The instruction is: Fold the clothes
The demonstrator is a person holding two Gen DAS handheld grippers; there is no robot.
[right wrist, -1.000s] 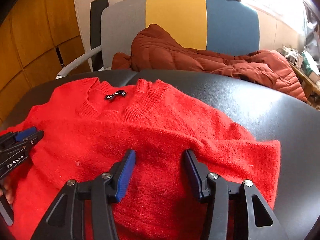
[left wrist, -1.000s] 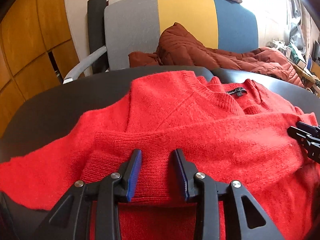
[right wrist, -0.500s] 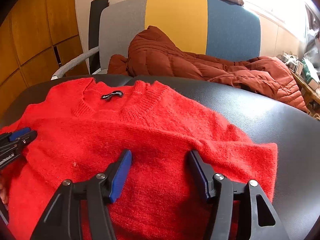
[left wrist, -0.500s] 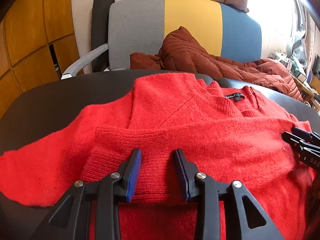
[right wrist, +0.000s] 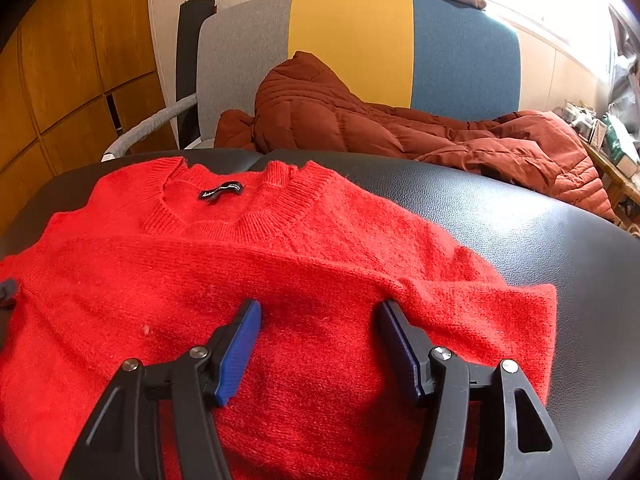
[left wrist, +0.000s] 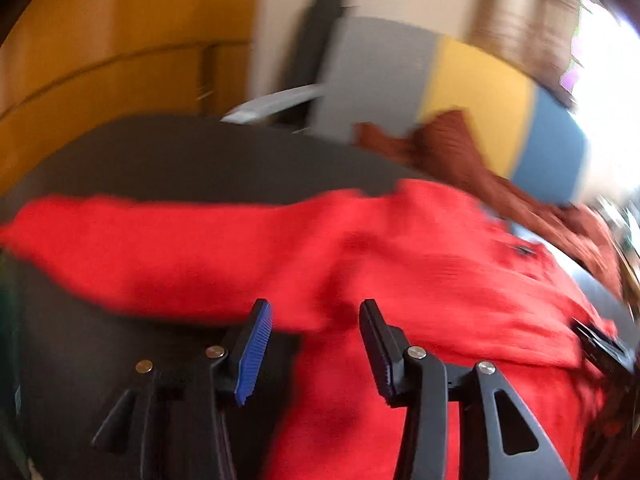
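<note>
Left wrist view, badly blurred: the left gripper had just been opening, jaws spread, nothing pinched, hanging over the near edge of the red sweater. One sleeve ran out toward 9 o'clock across the black leather surface. The right gripper showed at 4 o'clock.

Right wrist view, sharp: the right gripper stood spread, its jaws having opened a little, over the sweater, gripping nothing. Black neck label at 11 o'clock. Rust puffer jacket lay on the grey-yellow-blue chair at 12 o'clock.
</note>
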